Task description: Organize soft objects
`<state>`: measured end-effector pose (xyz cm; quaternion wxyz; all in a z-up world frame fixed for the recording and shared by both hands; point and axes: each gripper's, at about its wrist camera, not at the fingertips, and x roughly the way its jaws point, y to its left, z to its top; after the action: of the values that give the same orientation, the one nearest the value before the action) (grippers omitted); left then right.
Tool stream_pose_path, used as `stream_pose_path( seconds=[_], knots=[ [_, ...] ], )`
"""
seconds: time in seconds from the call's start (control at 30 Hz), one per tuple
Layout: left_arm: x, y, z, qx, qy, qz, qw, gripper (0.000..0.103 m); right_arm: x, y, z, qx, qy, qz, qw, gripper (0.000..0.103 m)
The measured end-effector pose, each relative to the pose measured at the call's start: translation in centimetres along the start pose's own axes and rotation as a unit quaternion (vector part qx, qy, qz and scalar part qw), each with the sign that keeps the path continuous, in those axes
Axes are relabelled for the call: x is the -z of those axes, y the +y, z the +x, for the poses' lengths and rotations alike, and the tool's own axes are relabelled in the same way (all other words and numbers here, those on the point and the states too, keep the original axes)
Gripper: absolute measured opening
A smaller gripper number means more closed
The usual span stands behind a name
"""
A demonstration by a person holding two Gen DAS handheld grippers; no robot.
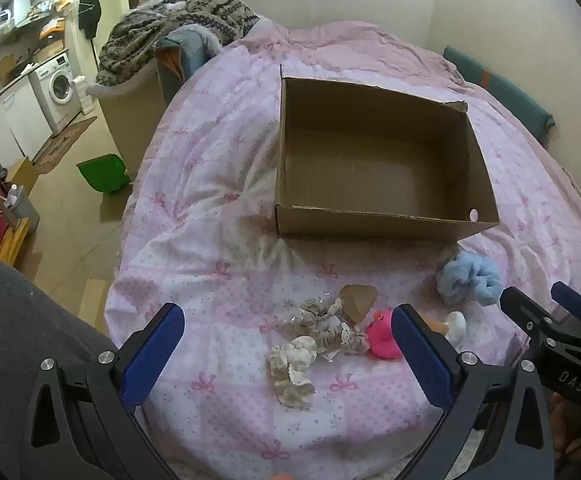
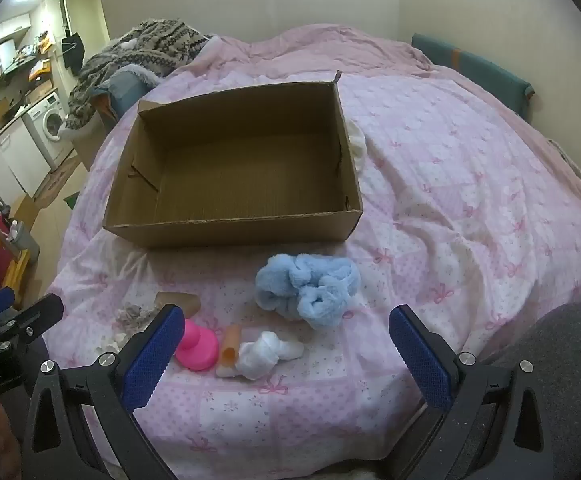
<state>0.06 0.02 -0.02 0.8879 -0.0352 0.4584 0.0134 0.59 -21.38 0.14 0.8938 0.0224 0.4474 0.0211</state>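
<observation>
Left wrist: left tongs (image 1: 286,344) spread wide, empty, above the beige scrunchies (image 1: 314,336) near the empty box (image 1: 374,216). A careless pinch could bunch the bedspread (image 1: 210,168).

Right wrist: right tongs (image 2: 282,344) released; blue scrunchie (image 2: 310,288) may snag neighbours.
</observation>
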Motion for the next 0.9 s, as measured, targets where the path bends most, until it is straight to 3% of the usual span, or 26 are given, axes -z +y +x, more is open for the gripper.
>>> stream_pose_path(
  seconds=[0.9],
  knots=[
    [0.26,-0.1,0.24,-0.012,-0.005,-0.001,0.9999,0.103,0.08,-0.25,-0.4,-0.001,-0.007,0.004,1.0,0.103]
  ],
)
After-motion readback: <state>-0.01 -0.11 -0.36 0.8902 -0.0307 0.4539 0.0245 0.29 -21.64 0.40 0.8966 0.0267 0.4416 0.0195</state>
